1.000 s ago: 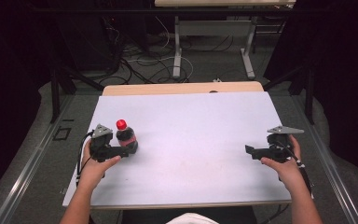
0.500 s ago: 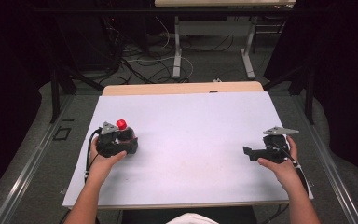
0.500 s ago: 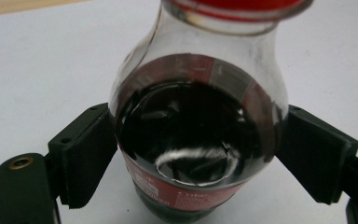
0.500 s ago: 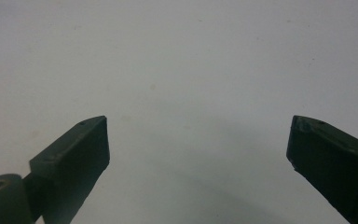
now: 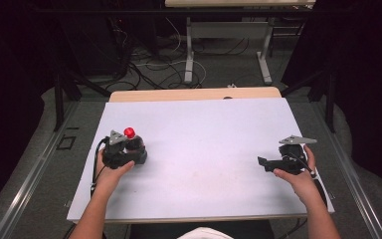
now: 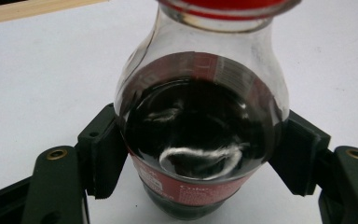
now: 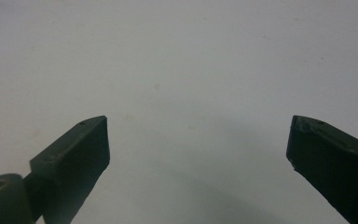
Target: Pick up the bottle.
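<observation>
1. The bottle (image 5: 132, 144) stands upright toward the left edge of the white surface (image 5: 204, 149), well short of its middle, with a red cap on top and dark drink filling most of the body
2. The left tongs (image 6: 200, 144) are clenched on the bottle, one pad pressed against each side of the round belly just above the red label, so the grip sits low and close to the weight
3. The bottle looks like clear plastic, smooth and curved, so it will likely be slippery under the pads; being nearly full, it should feel fairly heavy and slosh if tilted
4. The belly should give a little under a squeeze, so a firm hold at the widest part or just below it seems safest; the narrow neck would let it swing
5. Far to the right of the bottle, the right tongs (image 7: 198, 149) are released, jaws spread wide over bare surface with nothing between them
</observation>
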A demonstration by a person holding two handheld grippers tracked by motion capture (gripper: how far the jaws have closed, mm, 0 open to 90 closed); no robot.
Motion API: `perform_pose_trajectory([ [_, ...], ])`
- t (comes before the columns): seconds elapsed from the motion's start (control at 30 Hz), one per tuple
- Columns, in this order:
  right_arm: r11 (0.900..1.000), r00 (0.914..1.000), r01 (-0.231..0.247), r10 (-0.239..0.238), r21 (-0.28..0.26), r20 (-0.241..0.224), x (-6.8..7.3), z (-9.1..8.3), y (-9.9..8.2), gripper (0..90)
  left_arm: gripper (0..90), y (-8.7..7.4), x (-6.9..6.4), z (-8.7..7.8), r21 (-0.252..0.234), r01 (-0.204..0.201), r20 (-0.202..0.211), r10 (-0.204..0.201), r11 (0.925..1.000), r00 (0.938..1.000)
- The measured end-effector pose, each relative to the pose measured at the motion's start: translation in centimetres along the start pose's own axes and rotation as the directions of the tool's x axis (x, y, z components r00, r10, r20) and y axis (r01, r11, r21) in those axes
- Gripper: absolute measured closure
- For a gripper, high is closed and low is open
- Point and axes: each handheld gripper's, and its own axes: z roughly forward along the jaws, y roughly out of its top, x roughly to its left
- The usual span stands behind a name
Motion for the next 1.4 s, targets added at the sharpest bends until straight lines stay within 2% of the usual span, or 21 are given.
perform_pose_trajectory([
  [0.1,0.9999,0.9999,0.013,-0.013,0.004,0.004,0.0,0.2,-0.1,5.8,29.3,-0.1,0.0,0.1,-0.016,-0.003,-0.008,0.003,0.9999,1.0000],
  [0.13,0.9999,0.9999,0.014,-0.014,0.007,0.008,0.0,0.2,-0.1,5.9,29.4,-0.1,0.0,0.1,-0.029,0.014,-0.005,-0.015,0.9995,0.9999],
  [0.2,0.9998,0.9997,0.016,-0.016,0.007,0.016,0.1,0.2,-0.1,6.7,29.5,-0.2,0.0,0.2,-0.042,0.024,-0.003,-0.024,0.9988,0.9997],
  [0.33,0.9997,0.9995,0.026,-0.026,0.001,0.020,0.2,0.2,-0.1,8.3,29.6,-0.2,0.0,0.1,-0.043,0.012,-0.014,-0.012,0.9990,0.9998],
  [0.43,0.9995,0.9991,0.032,-0.032,-0.001,0.029,0.3,0.3,-0.1,8.9,29.6,0.0,-0.3,-0.2,-0.048,0.019,-0.004,-0.019,0.9987,0.9998],
  [0.53,0.9994,0.9991,0.033,-0.033,-0.005,0.025,0.4,0.3,-0.1,11.3,29.6,0.4,-0.6,-0.7,-0.048,0.000,-0.003,-0.001,0.9988,1.0000],
  [0.67,0.9987,0.9985,0.047,-0.047,-0.020,0.029,0.6,0.2,0.1,14.9,29.6,0.9,-1.5,-1.6,-0.040,-0.025,0.023,0.026,0.9989,0.9994],
  [0.77,0.9979,0.9988,0.049,-0.049,-0.042,0.011,0.9,0.0,0.2,15.5,29.6,1.2,-2.1,-2.1,-0.034,-0.038,0.045,0.039,0.9987,0.9982],
  [0.9,0.9957,0.9973,0.074,-0.074,-0.057,-0.004,1.2,-0.3,0.5,19.0,29.7,1.5,-3.0,-2.6,-0.029,-0.046,0.071,0.048,0.9985,0.9963],
  [0.97,0.9957,0.9974,0.062,-0.065,-0.068,-0.031,1.6,-0.4,0.7,20.2,29.7,1.6,-3.5,-2.8,-0.027,-0.052,0.077,0.054,0.9983,0.9956],
  [1.07,0.9929,0.9957,0.084,-0.087,-0.084,-0.031,2.0,-0.6,1.0,21.4,29.7,1.8,-4.1,-2.9,-0.030,-0.065,0.083,0.067,0.9974,0.9942],
  [1.13,0.9912,0.9943,0.095,-0.099,-0.092,-0.041,2.5,-0.8,1.2,23.5,29.7,2.0,-5.0,-3.0,-0.032,-0.074,0.104,0.077,0.9968,0.9916],
  [1.17,0.9900,0.9929,0.107,-0.112,-0.092,-0.042,2.8,-1.0,1.3,24.2,29.7,2.1,-5.2,-3.1,-0.028,-0.090,0.112,0.093,0.9955,0.9894],
  [1.3,0.9826,0.9843,0.163,-0.168,-0.089,-0.053,3.9,-1.3,2.0,27.7,29.7,2.8,-6.6,-3.1,-0.029,-0.113,0.142,0.116,0.9931,0.9830],
  [1.4,0.9795,0.9770,0.184,-0.192,-0.081,-0.093,4.7,-1.5,2.7,30.8,29.7,3.4,-7.7,-3.0,-0.031,-0.128,0.165,0.132,0.9913,0.9774],
])
